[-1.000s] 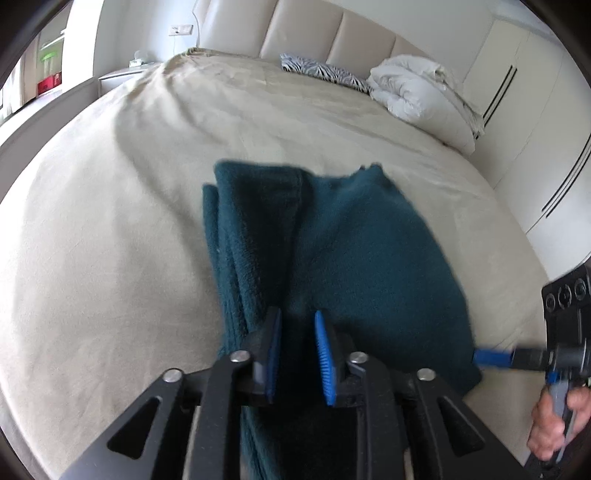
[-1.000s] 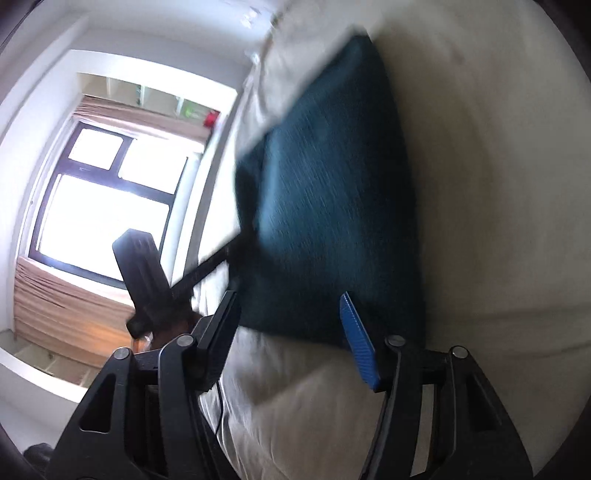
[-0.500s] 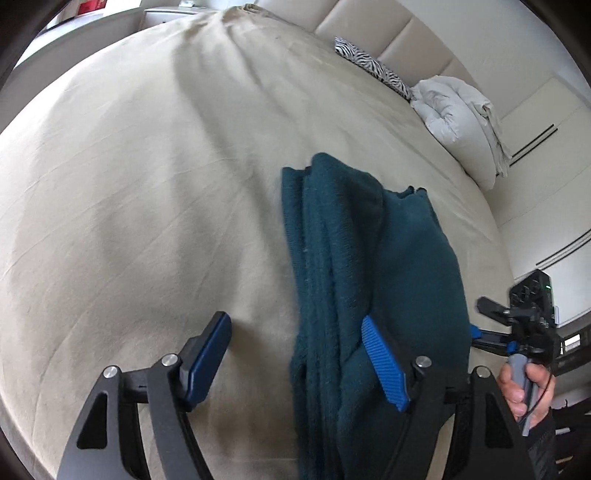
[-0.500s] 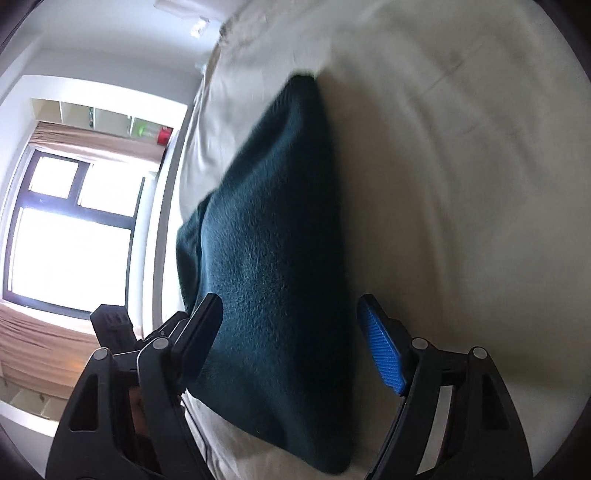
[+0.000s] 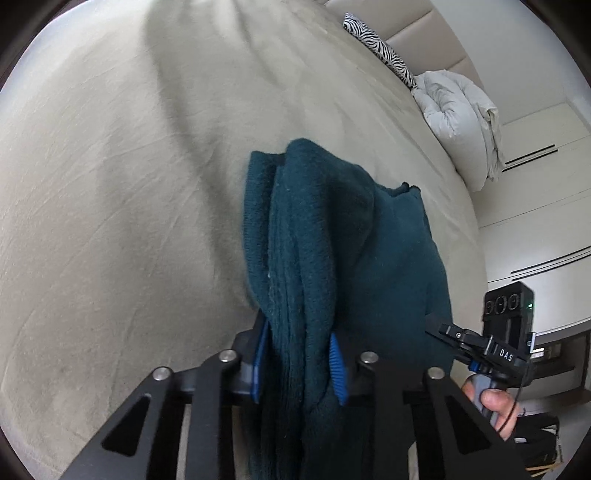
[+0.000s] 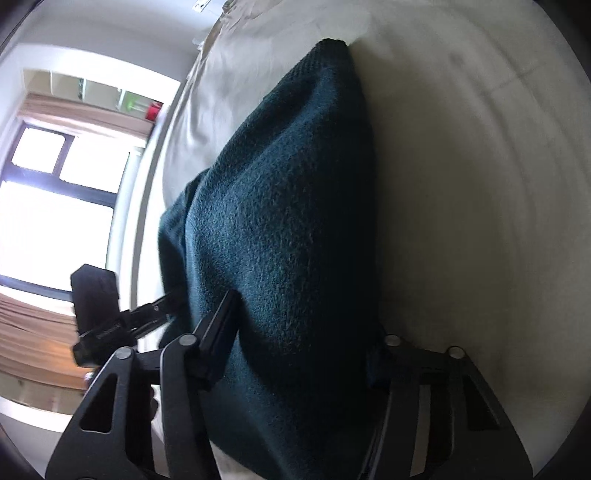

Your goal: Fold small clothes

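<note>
Beige bed (image 5: 110, 184), padded headboard (image 5: 417, 22) — bright window (image 6: 55, 206).

a beige bedsheet (image 5: 129, 192) covers the bed. a zebra-print pillow (image 5: 380, 48) lies by the padded headboard (image 5: 417, 26), a white duvet (image 5: 458, 110) bundled just beside it. bright window (image 6: 48, 206).

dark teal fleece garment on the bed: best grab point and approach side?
Grip the dark teal fleece garment at its near end, left gripper on the bunched left folds, right gripper across the flat right half. Jaws are closing there. Those edges overhang toward the grippers, so come from the near side.
</note>
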